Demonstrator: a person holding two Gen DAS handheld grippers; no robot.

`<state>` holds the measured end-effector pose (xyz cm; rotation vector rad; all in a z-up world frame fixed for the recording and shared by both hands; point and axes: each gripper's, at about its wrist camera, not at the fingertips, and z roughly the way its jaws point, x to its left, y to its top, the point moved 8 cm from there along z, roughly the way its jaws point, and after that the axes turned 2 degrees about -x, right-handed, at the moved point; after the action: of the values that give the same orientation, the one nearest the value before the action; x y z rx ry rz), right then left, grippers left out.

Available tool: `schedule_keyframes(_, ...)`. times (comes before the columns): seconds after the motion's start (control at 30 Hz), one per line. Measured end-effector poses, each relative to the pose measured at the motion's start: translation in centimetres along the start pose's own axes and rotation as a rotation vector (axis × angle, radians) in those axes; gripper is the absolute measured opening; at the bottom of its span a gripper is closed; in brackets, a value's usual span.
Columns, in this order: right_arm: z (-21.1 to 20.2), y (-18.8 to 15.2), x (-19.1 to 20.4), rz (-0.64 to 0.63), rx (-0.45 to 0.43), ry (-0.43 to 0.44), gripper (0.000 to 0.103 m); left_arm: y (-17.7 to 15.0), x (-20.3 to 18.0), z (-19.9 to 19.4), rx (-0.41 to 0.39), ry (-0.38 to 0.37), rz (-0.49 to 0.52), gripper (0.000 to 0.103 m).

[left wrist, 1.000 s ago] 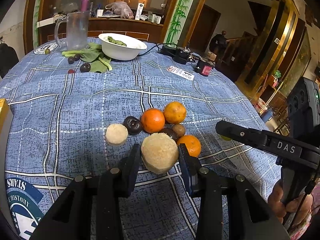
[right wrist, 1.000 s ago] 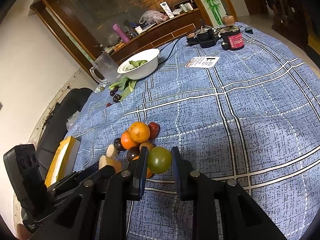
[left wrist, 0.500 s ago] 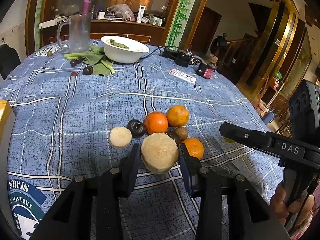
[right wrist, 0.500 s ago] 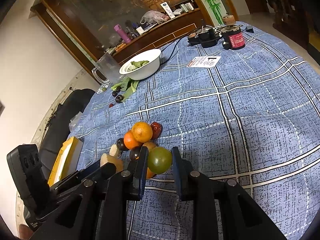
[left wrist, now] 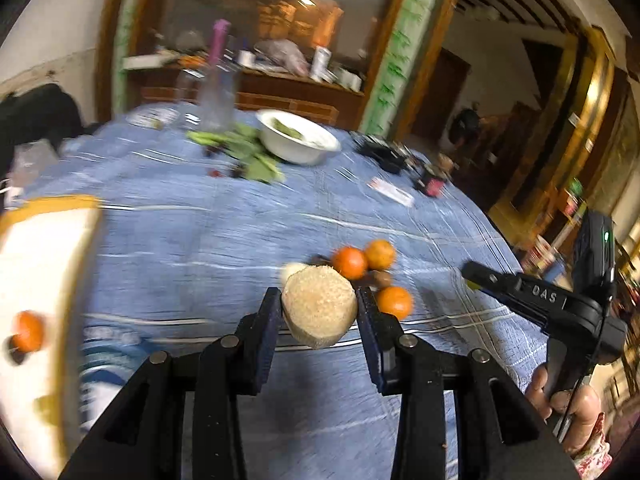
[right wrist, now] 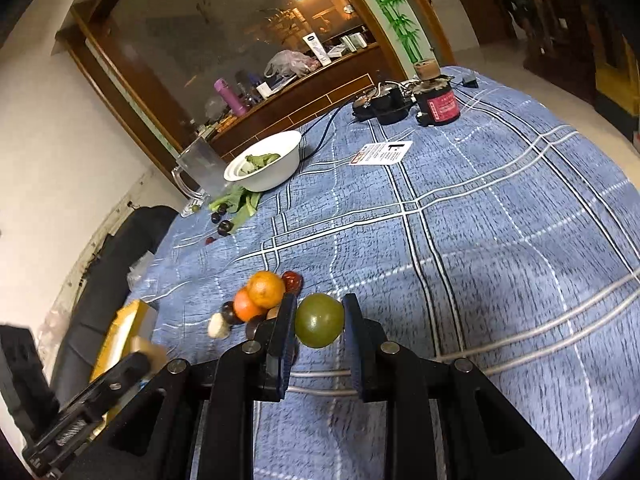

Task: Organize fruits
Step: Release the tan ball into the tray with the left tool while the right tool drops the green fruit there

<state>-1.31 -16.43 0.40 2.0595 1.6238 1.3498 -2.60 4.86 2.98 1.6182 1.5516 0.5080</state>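
The left gripper (left wrist: 318, 312) holds a round pale fruit piece (left wrist: 319, 307) tight in its jaws, up off the blue checked worktop (left wrist: 224, 232). The right gripper (right wrist: 319, 322) has its jaws closed on a green fruit (right wrist: 319, 320). Just behind both lies a little pile of fruit: oranges (right wrist: 265, 289), a dark plum (right wrist: 229, 311) and a small pale piece (right wrist: 218, 325). A yellow-edged tray (left wrist: 44, 264) on the left has one orange (left wrist: 27, 336) in it. A white bowl (right wrist: 266, 168) sits far back.

My right gripper (left wrist: 478, 276) bears white letters "DAS" on its black arm; other labels on the table stay unreadable.
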Motion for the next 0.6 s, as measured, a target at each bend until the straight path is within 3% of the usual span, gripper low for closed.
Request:
schedule_keyframes(0.17, -1.1, -1.2, 3.0, 0.008, 0.041, 0.07, 0.025, 1.4, 6.7, -5.5, -0.063, 0.114, -0.072, 0.037)
schedule_keyframes(0.27, -1.3, -2.0, 7.1, -0.016, 0.086, 0.16, 0.025, 1.6, 11.3, -7.8, -0.074, 0.204, -0.101, 0.037)
schedule_keyframes(0.4, -0.1, -4.5, 15.6, -0.129, 0.173, 0.26, 0.025, 1.9, 18.4, -9.6, -0.049, 0.312, -0.157, 0.037)
schedule_keyframes(0.6, 3.0, -10.8, 28.1, -0.347, 0.294, 0.364, 0.025, 1.2, 27.5, -8.8, 0.066, 0.412, -0.238, 0.037)
